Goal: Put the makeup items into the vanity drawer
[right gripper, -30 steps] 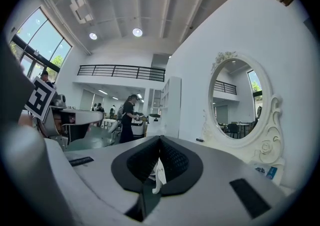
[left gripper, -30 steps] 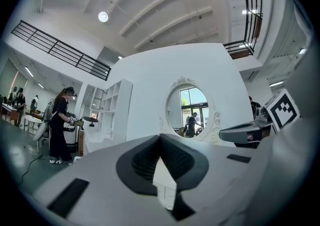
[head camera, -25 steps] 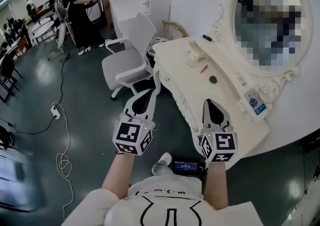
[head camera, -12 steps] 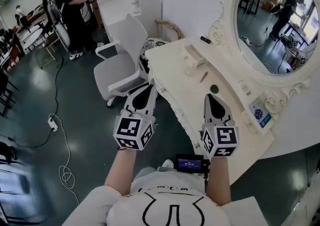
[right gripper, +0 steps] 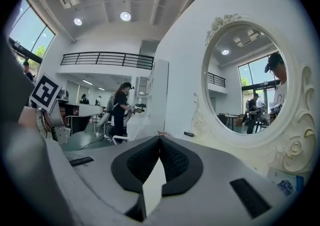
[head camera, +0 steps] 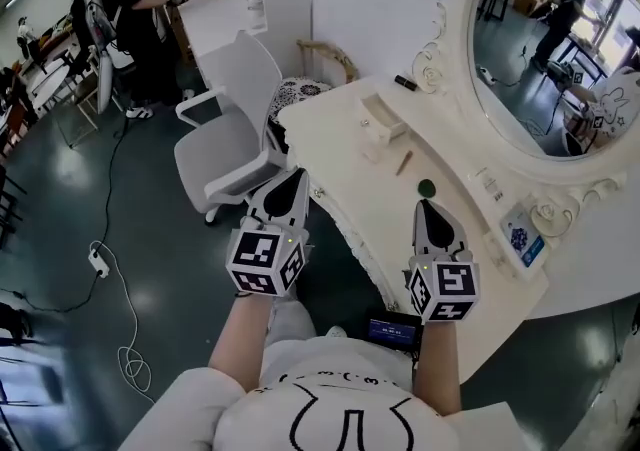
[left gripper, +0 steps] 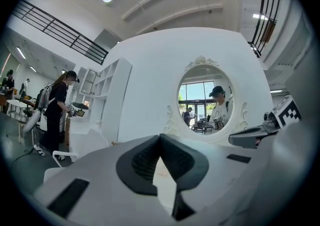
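The cream vanity (head camera: 345, 154) stands ahead in the head view. On its top lie a black tube (head camera: 405, 83), a small cream box (head camera: 378, 119), a brown pencil (head camera: 404, 162) and a green round compact (head camera: 427, 187). A blue-and-white card (head camera: 520, 239) sits near the mirror's base. My left gripper (head camera: 298, 175) (left gripper: 160, 136) is shut and empty, held off the vanity's front left side. My right gripper (head camera: 429, 205) (right gripper: 160, 138) is also shut and empty, over the vanity's near end just short of the compact. The vanity's carved front (head camera: 350, 239) shows only edge-on.
A round framed mirror (head camera: 560, 39) rises behind the vanity. A white office chair (head camera: 235, 129) and a stool with a patterned seat (head camera: 300, 89) stand at its left. A person (head camera: 125, 9) stands far back left. A cable (head camera: 110, 269) lies on the floor.
Both grippers have moved forward with the person and sunk a little, so the vanity now sits closer. Both pairs of jaws have stayed shut and empty.
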`<move>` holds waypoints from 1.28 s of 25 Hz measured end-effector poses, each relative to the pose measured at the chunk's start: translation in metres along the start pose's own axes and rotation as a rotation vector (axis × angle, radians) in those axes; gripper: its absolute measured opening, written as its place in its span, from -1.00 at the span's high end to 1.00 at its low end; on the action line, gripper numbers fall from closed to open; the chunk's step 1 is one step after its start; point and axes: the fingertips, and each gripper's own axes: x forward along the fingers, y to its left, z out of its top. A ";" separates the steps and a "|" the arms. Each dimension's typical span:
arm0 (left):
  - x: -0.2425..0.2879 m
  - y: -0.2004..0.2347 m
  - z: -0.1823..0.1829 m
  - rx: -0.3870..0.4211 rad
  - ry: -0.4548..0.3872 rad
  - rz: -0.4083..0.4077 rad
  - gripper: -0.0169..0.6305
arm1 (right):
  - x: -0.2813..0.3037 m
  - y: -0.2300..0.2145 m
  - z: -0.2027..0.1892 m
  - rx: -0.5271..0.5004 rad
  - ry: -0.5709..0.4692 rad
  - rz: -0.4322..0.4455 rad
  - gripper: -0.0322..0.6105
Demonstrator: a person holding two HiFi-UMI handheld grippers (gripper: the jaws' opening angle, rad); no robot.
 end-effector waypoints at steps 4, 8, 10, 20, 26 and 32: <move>0.035 0.010 0.000 0.008 0.011 -0.046 0.90 | 0.020 -0.015 -0.003 0.009 0.017 -0.049 0.88; 0.072 0.026 0.004 0.021 0.022 -0.094 0.90 | 0.050 -0.027 0.001 0.019 0.025 -0.098 0.88; 0.092 0.037 0.003 0.021 0.033 -0.115 0.90 | 0.067 -0.032 0.000 0.030 0.031 -0.122 0.88; 0.189 0.093 -0.004 0.021 0.082 -0.227 0.90 | 0.154 -0.044 -0.005 0.059 0.083 -0.239 0.88; 0.241 0.124 -0.016 0.013 0.119 -0.306 0.90 | 0.202 -0.049 -0.010 0.082 0.121 -0.327 0.87; 0.279 0.154 -0.021 -0.006 0.151 -0.368 0.90 | 0.231 -0.049 -0.017 0.099 0.156 -0.394 0.87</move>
